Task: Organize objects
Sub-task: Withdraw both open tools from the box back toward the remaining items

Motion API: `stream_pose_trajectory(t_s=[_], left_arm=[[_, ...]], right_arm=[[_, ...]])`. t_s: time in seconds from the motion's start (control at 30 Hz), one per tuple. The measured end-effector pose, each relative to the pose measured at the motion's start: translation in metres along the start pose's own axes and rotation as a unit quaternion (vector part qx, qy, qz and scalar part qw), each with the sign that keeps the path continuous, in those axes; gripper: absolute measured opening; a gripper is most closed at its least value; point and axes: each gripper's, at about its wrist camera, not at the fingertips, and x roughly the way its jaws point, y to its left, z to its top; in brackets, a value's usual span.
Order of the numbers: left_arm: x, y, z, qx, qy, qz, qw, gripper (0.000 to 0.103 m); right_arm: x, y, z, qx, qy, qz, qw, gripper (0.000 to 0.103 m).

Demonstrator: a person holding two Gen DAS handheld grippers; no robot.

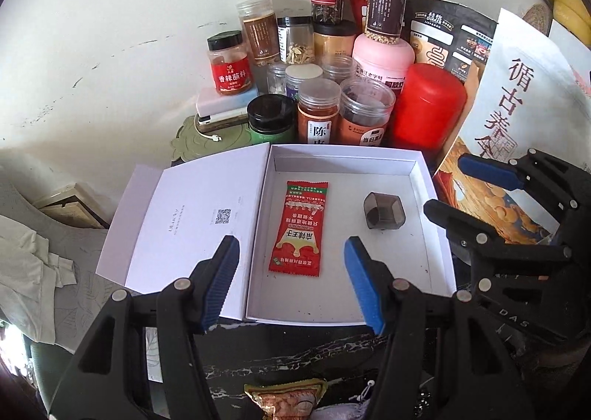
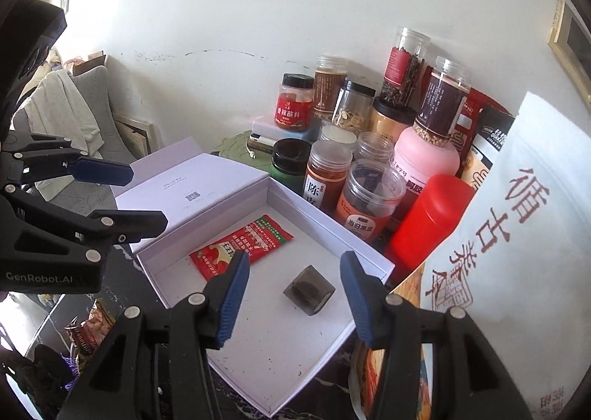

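Note:
An open white box (image 1: 347, 152) (image 2: 321, 224) lies on the dark marble top, its lid (image 1: 192, 217) (image 2: 184, 176) folded out flat to the left. Inside lie a red sachet (image 1: 300, 228) (image 2: 240, 246) and a small grey cube-shaped packet (image 1: 384, 211) (image 2: 309, 289). My left gripper (image 1: 291, 283) (image 2: 129, 198) hovers open above the sachet, touching nothing. My right gripper (image 2: 293, 294) (image 1: 458, 187) hangs open over the grey packet, also empty.
Behind the box stand several jars (image 1: 317, 113) (image 2: 327, 176), a red canister (image 1: 424, 106) (image 2: 424, 224) and a pink bottle (image 1: 384, 54). A big white pouch (image 1: 524, 87) (image 2: 517, 253) leans at the right. A snack bag (image 1: 284, 401) lies in front; cloth (image 1: 22, 272) is heaped at the left.

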Motion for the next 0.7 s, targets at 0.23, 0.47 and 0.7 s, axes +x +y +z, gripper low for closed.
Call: stream_pose_trajectory(t_s=[0.23,0.47,0.7], left_arm=[[-0.048,-0.002,-0.018,-0.002,-0.015,0.010,0.9998,0.058],[-0.090,-0.006,-0.043,-0.006,-0.028,0.020,0.9994,0.058],[-0.118,-0.016,-0.076,-0.009,-0.032,0.025,0.9991,0.060]], right_arm=[[-0.038,0.016,-0.007,-0.012,-0.015,-0.001,1.000,0.054],[-0.071,0.033,-0.023,-0.026,-0.026,0.000,0.999,0.054],[-0.097,0.047,-0.041,-0.033,-0.032,0.005,0.999,0.054]])
